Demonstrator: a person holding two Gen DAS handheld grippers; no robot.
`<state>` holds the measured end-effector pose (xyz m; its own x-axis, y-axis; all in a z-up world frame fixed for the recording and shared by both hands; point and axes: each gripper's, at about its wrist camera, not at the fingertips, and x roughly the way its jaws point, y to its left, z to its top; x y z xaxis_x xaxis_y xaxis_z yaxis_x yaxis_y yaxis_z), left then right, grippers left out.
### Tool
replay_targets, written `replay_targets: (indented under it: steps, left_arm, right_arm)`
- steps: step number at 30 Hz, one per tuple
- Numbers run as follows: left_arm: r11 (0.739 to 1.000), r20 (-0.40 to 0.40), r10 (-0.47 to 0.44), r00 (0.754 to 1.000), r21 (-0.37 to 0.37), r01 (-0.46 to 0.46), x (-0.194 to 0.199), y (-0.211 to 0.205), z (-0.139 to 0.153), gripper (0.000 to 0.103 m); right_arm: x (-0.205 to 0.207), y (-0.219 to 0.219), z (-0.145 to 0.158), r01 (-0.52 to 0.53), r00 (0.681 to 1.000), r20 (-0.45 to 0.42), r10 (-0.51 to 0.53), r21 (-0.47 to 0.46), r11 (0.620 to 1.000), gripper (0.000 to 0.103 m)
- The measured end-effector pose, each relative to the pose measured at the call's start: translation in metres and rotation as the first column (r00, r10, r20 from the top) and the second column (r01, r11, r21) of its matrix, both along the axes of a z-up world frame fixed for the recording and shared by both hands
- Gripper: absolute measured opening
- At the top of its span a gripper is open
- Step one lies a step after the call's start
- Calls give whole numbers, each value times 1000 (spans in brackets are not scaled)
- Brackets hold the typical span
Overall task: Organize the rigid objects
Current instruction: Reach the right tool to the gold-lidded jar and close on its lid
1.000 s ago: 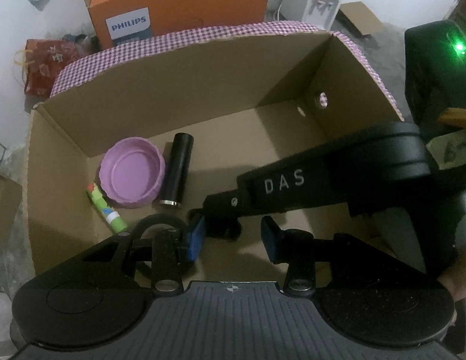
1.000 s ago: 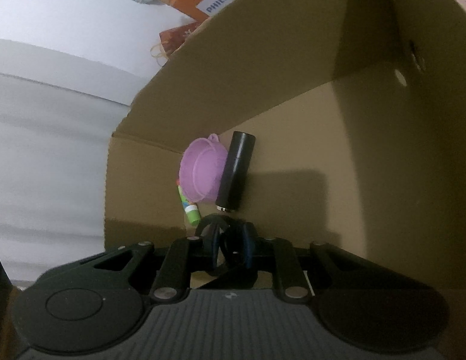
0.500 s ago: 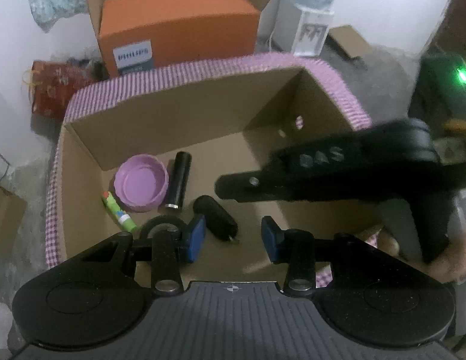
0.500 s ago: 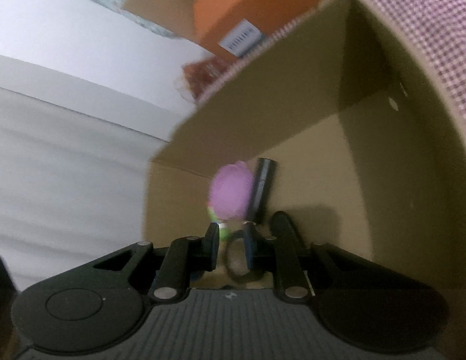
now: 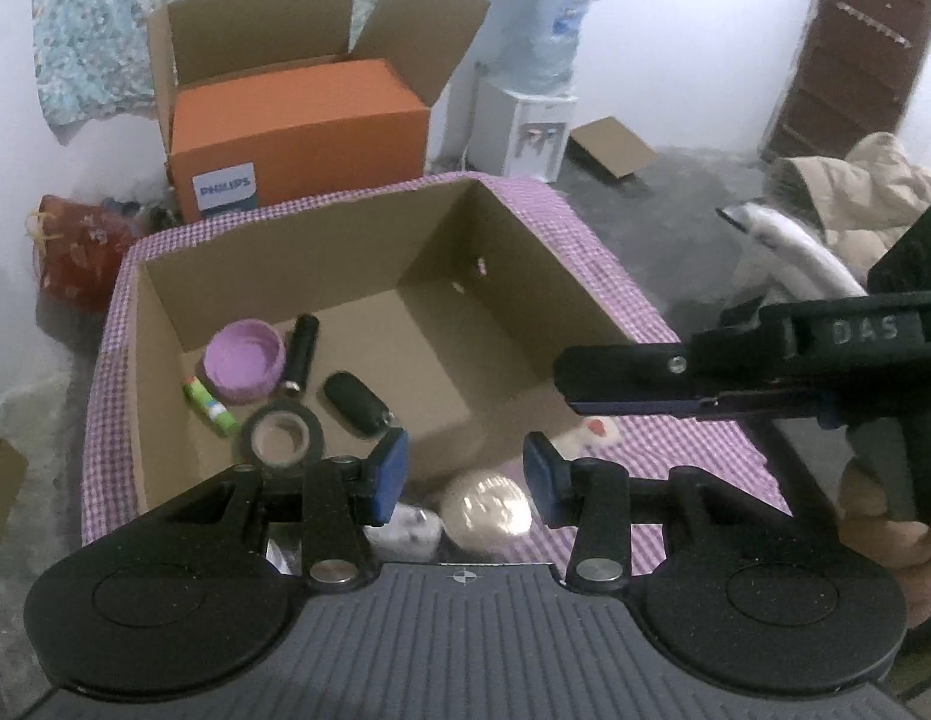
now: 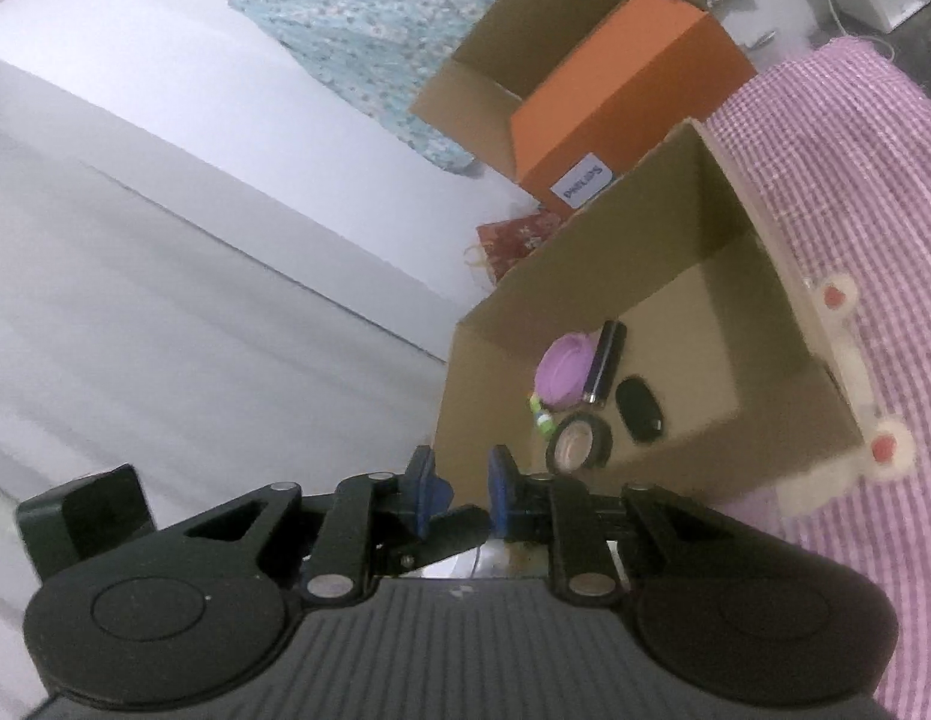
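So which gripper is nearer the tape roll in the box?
Left. The left gripper hovers just beside the tape roll; the right gripper hangs past the box's far side.

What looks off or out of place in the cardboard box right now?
Nothing stands out. The purple round lid, black cylinder, black oval case, black tape roll and green-capped glue stick all lie flat, clustered at one side of the brown cardboard box. Nothing is spilled or visibly damaged.
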<state>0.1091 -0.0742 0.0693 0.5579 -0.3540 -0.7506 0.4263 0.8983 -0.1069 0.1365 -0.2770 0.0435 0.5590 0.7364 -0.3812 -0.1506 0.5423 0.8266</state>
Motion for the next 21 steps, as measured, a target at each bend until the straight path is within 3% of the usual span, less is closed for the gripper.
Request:
replay_targets:
  steps: [1,3,9,15,21]
  left_arm:
    - [1000,7,-6,1000,-3,6,-7,0,-4,42]
    - [1000,14,-17,1000,-6,17,-19,-1,-16,42]
    - [1000,-18,-19,1000,-24,19,-31,-6,-62,42]
    - [999,3,1,1000,38,-1,-25,-15,-99,42]
    - [998,-3,-13,1000,59,14,-16,-23,-117,41]
  right_arm:
    - [-7,-3,-5,4,1000,-8,-4,9,1000,41]
    - [-21,-5,-12,13,1000,-15,-13,-4,1000,48]
    - [-42,-1,-41,33,997,-67,-39,-82,996,48]
    - [-33,-1,-67,59,991,-113,-77,-157,986,47]
    - [-7,-1,-86,76,986,-131,-104,-201,977,46]
